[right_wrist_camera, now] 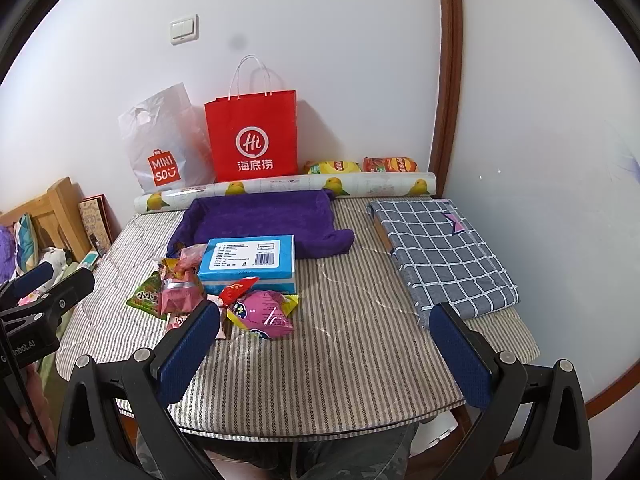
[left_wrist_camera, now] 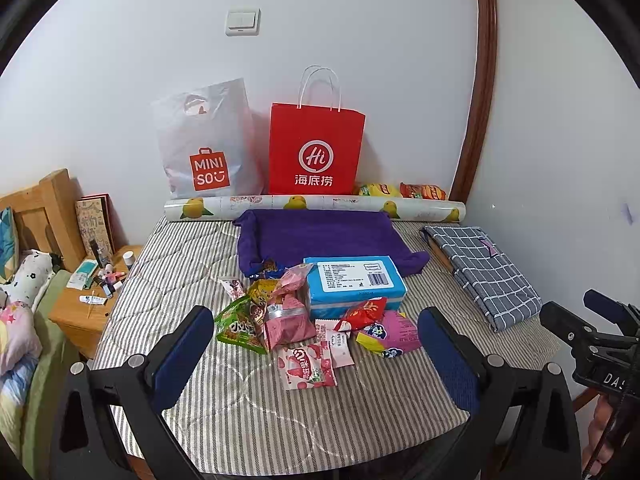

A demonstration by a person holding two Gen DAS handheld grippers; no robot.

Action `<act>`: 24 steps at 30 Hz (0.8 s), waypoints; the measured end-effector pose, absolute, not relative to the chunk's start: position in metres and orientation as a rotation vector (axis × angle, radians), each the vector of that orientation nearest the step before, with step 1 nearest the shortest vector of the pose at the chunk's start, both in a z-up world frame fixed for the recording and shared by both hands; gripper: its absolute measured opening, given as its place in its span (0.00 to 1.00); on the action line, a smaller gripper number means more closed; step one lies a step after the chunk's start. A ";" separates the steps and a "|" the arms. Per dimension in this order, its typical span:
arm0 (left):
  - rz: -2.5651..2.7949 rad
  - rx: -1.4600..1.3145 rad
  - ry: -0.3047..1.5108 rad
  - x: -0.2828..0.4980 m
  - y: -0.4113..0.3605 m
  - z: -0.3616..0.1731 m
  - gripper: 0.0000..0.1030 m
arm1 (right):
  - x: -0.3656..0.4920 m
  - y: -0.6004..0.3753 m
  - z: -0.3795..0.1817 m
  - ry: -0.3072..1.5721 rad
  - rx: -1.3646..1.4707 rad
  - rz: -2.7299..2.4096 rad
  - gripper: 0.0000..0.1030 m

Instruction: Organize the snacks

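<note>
A striped counter (right_wrist_camera: 360,320) stands against a white wall, with a red paper bag (left_wrist_camera: 316,148) at the back. I hold my left gripper (left_wrist_camera: 316,356) and right gripper (right_wrist_camera: 324,344) low over the near edge, jaws spread, empty. The snack pile (left_wrist_camera: 296,316) lies between my left jaws, left of my right ones, beside a blue box (left_wrist_camera: 354,284).

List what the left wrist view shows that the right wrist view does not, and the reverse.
Left wrist only: the nightstand with small bottles and tubes on it, and the strawberry packet lying flat and fully visible nearest the camera.

Right wrist only: the whole checked cloth with nothing cut off, and the table's near edge with the person's trousers below it.

Both: the snack pile, blue box, purple towel, red bag, white bag, lemon-print roll, and both claws open, left claw and right claw.
</note>
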State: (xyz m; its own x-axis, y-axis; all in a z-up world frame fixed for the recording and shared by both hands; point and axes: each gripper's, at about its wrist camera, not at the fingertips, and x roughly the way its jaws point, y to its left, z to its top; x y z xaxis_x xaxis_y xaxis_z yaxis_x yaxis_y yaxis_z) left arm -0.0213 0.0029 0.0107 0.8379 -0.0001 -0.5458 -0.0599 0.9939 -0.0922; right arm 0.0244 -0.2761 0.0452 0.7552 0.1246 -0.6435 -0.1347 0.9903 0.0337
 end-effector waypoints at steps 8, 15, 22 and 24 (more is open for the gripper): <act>0.031 -0.104 0.575 -0.021 0.003 0.011 1.00 | 0.027 -0.273 0.043 0.706 -0.014 0.146 1.00; 0.028 -0.103 0.588 -0.011 0.003 0.006 1.00 | 0.033 -0.268 0.037 0.710 -0.019 0.161 1.00; 0.034 -0.115 0.612 0.003 0.011 -0.007 1.00 | 0.047 -0.259 0.023 0.744 0.000 0.201 1.00; 0.034 -0.121 0.618 0.009 0.014 -0.012 0.99 | 0.054 -0.257 0.017 0.758 0.008 0.200 1.00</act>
State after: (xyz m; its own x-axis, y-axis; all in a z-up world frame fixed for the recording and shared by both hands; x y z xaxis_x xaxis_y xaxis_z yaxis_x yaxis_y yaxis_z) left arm 0.0087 0.0141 -0.0117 0.8150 -0.0046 -0.5794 -0.0677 0.9924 -0.1031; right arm 0.0540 -0.2571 0.0169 0.7080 0.1831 -0.6821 -0.1773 0.9810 0.0792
